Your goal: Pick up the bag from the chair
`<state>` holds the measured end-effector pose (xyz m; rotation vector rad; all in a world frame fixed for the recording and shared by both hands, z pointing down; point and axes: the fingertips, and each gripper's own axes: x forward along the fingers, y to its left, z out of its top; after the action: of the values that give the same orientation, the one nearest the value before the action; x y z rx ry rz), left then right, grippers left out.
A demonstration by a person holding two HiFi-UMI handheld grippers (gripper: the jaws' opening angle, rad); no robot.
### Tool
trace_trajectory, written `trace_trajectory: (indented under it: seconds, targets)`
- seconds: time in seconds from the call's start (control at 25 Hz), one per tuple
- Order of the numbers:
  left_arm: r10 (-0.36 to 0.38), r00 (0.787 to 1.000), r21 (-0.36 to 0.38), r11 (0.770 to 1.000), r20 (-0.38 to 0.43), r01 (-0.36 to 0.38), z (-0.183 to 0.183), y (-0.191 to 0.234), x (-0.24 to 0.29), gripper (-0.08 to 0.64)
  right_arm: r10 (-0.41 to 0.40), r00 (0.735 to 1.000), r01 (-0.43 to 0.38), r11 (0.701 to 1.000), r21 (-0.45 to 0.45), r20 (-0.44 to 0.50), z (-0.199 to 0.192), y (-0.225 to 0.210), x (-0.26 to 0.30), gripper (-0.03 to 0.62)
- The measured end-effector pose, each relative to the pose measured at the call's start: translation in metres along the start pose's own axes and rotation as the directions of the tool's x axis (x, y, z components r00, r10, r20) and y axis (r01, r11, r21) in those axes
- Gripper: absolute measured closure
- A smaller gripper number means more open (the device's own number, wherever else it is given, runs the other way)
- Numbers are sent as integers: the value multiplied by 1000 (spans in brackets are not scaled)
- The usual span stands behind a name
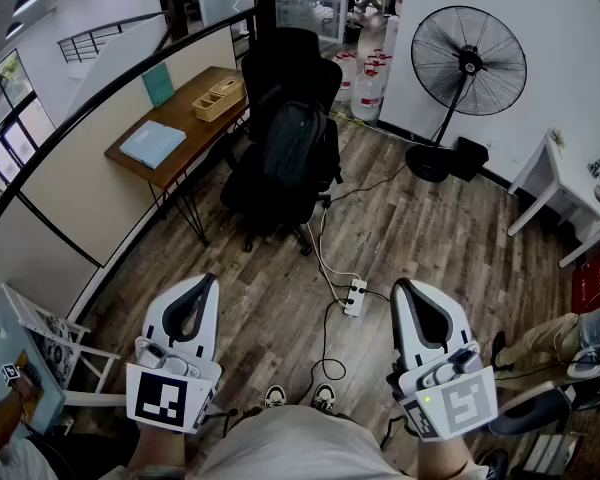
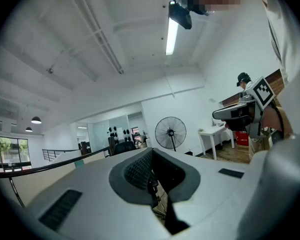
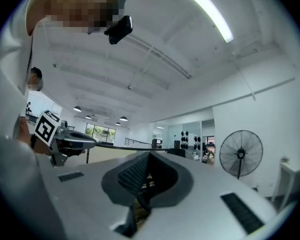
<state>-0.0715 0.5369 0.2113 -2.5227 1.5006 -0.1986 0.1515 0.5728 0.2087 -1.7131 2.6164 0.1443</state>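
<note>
Progress: by the look of it nothing is done yet; the bag sits untouched and both tools are well apart from it.
Left hand-held gripper (image 1: 206,282): clenched on nothing, held low and level close to the person's body.
Bag (image 1: 293,143): a dark backpack, upright on the seat of the black chair (image 1: 252,190) and leaning on its backrest; the chair stands on the wood floor (image 1: 430,238) just beside the near right corner of the wooden bench (image 1: 185,118).
Right hand-held gripper (image 1: 401,286): also clenched and empty, level, as far from the bag as the left one.
Left to do: probably cross the floor past the power strip (image 1: 356,296) and its cables, part the jaws of one tool, close on the bag and lift it off the seat.
Left gripper view: shows jaws together with nothing between them, and the other tool at its right edge; the bag cannot be made out there.
Head view: the only one that shows the bag on the chair.
Right gripper view: confirms shut, empty jaws, and shows the fan (image 1: 469,61) to the right; no bag is seen.
</note>
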Motion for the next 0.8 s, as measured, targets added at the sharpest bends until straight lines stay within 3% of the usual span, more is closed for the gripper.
trace_trajectory:
  seconds: [0.2, 0.52, 0.8]
  targets:
    - [-8, 1000, -26, 1000, -27, 7, -5, -5, 2, 558, 4, 1000, -4, 1000, 11, 16, 19, -3, 4, 589]
    - [-20, 1000, -13, 1000, -11, 20, 0, -11, 11, 558, 11, 1000, -11, 1000, 5, 22, 18, -11, 10, 589]
    - [-12, 999, -36, 999, -52, 10, -5, -25, 22, 558, 17, 1000, -16, 1000, 8, -6, 8, -32, 10, 589]
